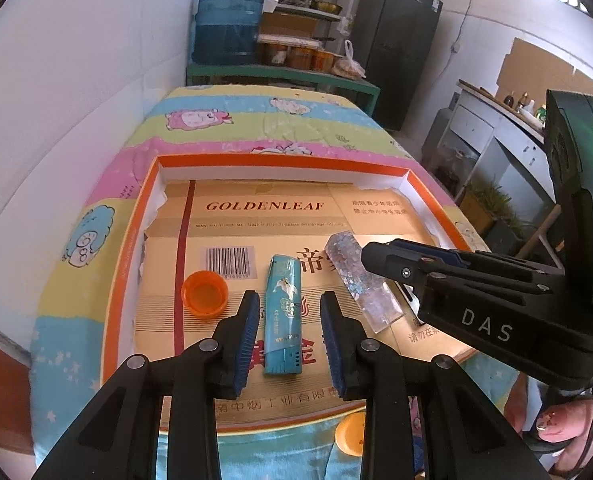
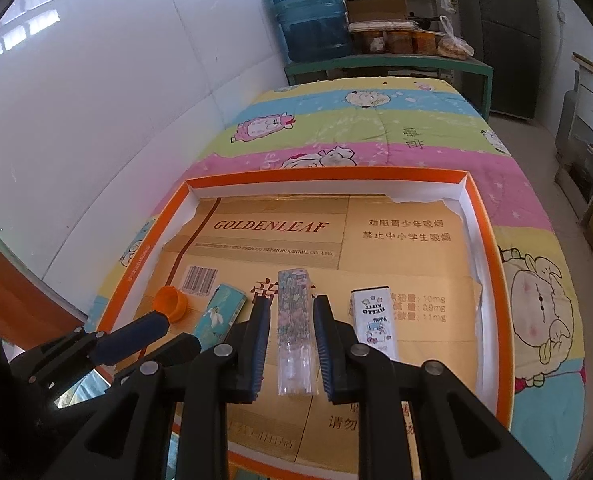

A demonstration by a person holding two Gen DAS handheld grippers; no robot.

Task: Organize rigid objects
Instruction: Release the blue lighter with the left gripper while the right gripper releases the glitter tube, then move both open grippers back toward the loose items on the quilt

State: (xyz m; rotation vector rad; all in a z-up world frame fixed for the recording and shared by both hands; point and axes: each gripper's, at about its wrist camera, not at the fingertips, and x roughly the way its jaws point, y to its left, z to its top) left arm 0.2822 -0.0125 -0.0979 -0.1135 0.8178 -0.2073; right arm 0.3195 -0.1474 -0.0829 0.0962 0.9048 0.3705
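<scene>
Blue-padded left gripper [image 1: 290, 334] is hovering over the teal lighter [image 1: 284, 316], jaws standing apart with a gap on either side, pads not touching it. Right gripper [image 2: 290, 346] is straddling the clear glitter-patterned lighter [image 2: 294, 332] in the same way, jaws slightly apart and clear of its sides.

Both lighters are lying lengthwise on the flattened GOLDENLEAF cardboard [image 1: 264, 206] lining the orange-rimmed tray [image 1: 280, 160].

Orange bottle cap [image 1: 204, 293] is sitting open side up just left of the teal lighter, beside the left gripper's left finger. White cartoon-printed box [image 2: 374, 322] is lying just right of the right gripper. Second orange item [image 1: 350, 434] is resting outside the tray's near rim, partly hidden behind the left gripper.

Tray is sitting on a striped cartoon-print quilt [image 2: 376, 128] covering the bed. Blue water jug [image 1: 228, 20] is standing on a green shelf [image 1: 280, 74] beyond the bed, next to jars.
</scene>
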